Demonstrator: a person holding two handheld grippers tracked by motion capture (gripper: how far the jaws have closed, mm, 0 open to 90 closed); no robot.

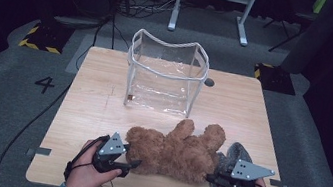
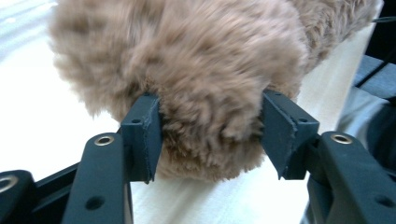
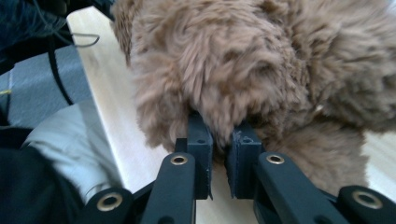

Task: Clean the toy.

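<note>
High view showed a brown teddy bear lying on its back near my edge of the wooden table, its long axis running left to right between my two hands. My left gripper met one end of the bear, my right gripper the other — so each hand was equally near. In the left gripper view my jaws stood partly spread, pressed on a wide bulge of plush. In the right gripper view my jaws were almost together, pinching a thin tuft of fur. Beyond the bear, farther from me, stood a clear plastic bag, upright and open-topped — likely where the bear belonged next.
</note>
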